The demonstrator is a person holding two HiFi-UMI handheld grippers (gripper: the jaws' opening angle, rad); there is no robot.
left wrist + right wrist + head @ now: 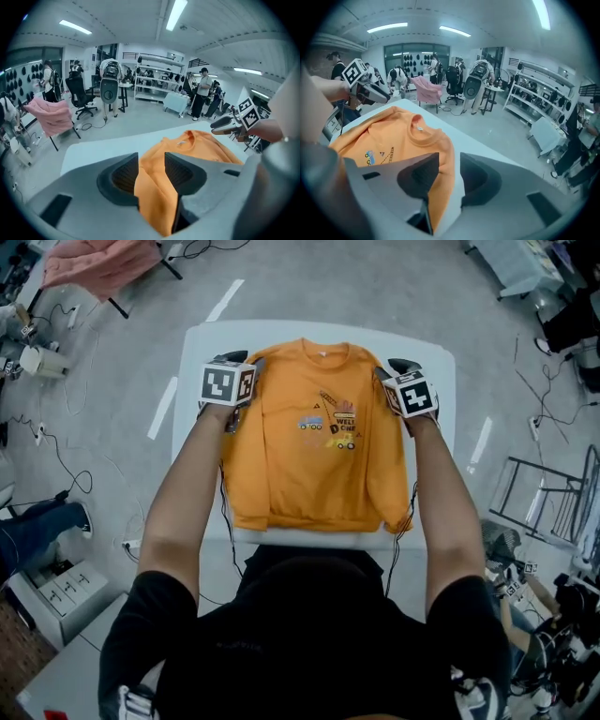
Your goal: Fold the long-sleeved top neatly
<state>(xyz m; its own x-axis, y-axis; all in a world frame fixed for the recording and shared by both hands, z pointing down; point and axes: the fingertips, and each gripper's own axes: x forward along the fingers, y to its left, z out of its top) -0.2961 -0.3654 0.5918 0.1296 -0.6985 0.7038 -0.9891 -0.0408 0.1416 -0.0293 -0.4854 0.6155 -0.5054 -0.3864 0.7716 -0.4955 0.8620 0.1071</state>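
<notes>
The left tool (151, 169) and right tool (449, 174) hover, jaws apart, astride the far shoulders of the orange top (319, 465). Best to pinch both evenly, then carry them level toward the near hem.

1 orange top (319, 446). 1 white table (433, 362). 2 grippers – left gripper (242, 367), right gripper (392, 371). 2 marker cubes (228, 383) – one per gripper. 1 pink garment (98, 263), far left. 3 white floor tape strips (161, 407).
</notes>
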